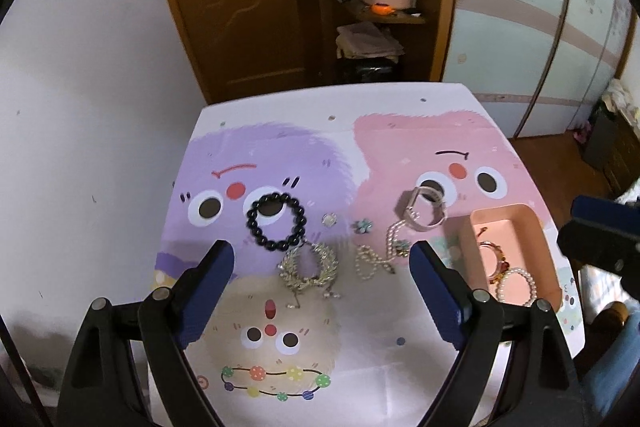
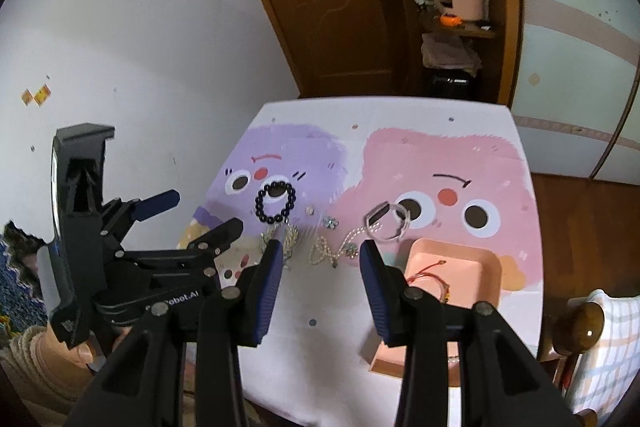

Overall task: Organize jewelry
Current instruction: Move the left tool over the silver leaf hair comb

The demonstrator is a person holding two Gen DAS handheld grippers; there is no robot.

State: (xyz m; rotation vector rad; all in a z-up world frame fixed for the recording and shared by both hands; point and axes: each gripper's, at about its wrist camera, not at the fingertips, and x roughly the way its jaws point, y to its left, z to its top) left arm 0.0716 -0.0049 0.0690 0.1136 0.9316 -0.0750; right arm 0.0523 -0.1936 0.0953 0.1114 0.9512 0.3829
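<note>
— How do your fingers stand?

— Both pairs are spread apart and hold nothing. My left gripper (image 1: pixel 322 287) hangs above the near middle of the worktop (image 1: pixel 360 347); my right gripper (image 2: pixel 318 285) hovers nearer the pink tray (image 1: pixel 532 227).

— What lies just ahead of them?

— Past my left fingers, the silver leaf wreath (image 1: pixel 306 265), touching the black bead bracelet (image 1: pixel 274 223) behind it. To the right, a tangled pearl chain (image 1: pixel 376 259), and beyond that a watch (image 1: pixel 424 207).

— Small bits?

— A little clear stone (image 1: pixel 329 219) and a flower charm (image 1: pixel 362 225) between bracelet and watch, all loose.

— And the tray?

— It sits at the worktop's right edge, holding a pearl bracelet (image 1: pixel 516 287) and a red-and-gold bangle (image 1: pixel 494 255).

— So how far along?

— I judge it early: two pieces stowed, six left out.
</note>
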